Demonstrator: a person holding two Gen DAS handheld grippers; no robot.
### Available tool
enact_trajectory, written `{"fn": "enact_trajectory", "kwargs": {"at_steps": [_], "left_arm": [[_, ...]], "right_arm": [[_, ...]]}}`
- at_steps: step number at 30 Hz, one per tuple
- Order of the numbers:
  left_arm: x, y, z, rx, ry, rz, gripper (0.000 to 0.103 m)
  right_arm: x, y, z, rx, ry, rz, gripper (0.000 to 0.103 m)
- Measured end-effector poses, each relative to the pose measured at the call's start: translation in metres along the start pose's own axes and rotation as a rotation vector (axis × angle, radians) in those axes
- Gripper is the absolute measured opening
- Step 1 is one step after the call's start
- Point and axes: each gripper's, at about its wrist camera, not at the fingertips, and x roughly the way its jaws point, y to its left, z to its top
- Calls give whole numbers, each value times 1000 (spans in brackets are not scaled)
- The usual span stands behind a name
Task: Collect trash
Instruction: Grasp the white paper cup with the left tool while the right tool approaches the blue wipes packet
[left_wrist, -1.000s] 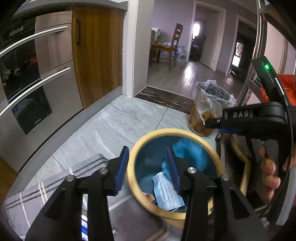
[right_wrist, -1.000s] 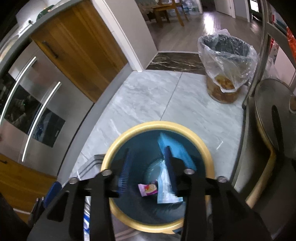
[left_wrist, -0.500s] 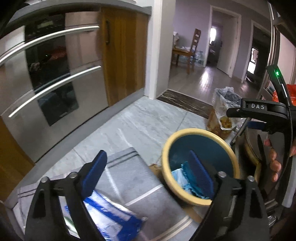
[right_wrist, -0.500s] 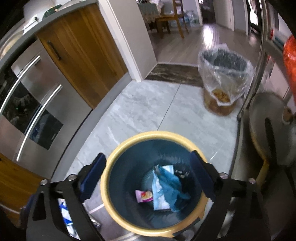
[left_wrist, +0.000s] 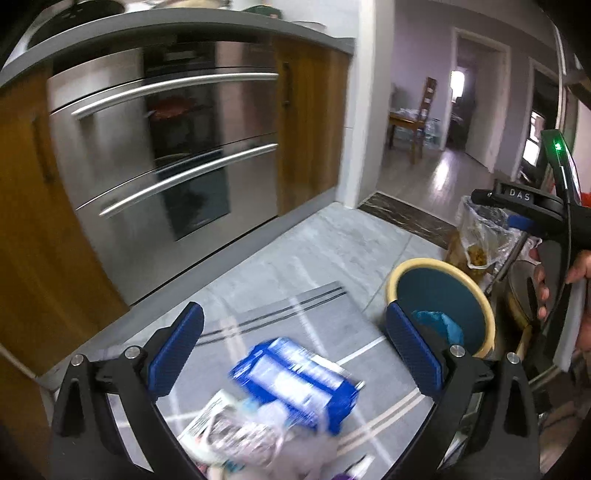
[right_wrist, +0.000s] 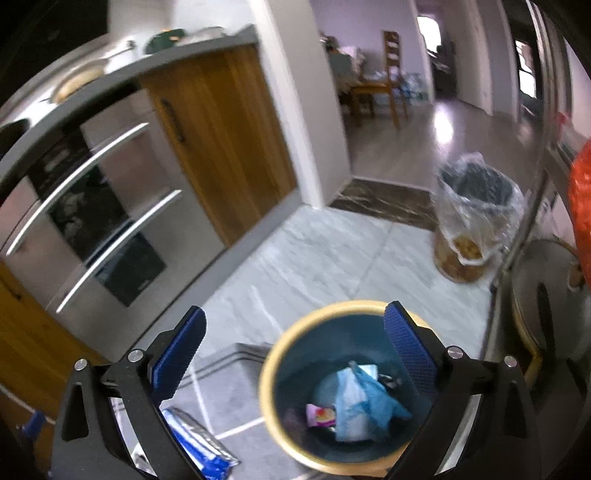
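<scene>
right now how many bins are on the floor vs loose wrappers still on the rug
Bins: 2 (yellow-rimmed bin, bag-lined bin)
Loose wrappers on the rug: 2 (blue packet, white printed wrapper)
Total: 4

The bin (right_wrist: 269, 398) is teal inside with a yellow rim, holding a light blue bag (right_wrist: 364, 402) and pink wrapper (right_wrist: 320, 415). A blue-and-white packet (left_wrist: 295, 380) lies on the grey, white-striped rug (left_wrist: 295, 314).
</scene>
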Motion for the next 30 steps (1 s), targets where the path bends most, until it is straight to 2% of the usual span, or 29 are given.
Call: {"fn": "enact_trajectory", "kwargs": {"at_steps": [4, 7, 17, 24, 30], "left_arm": [[-18, 37, -22, -99, 13, 35, 97], [-19, 58, -38, -166, 33, 65, 97], [-20, 99, -61, -187, 57, 131, 97], [-2, 124, -86, -216, 137, 181, 97], [13, 139, -103, -256, 219, 197, 97]], "right_arm": [[-5, 28, -7, -67, -21, 53, 97], [-2, 45, -16, -93, 2, 92, 97], [16, 102, -52, -199, 110, 99, 97], [30, 132, -77, -205, 212, 149, 97], [45, 153, -102, -290, 270, 123, 97]]}}
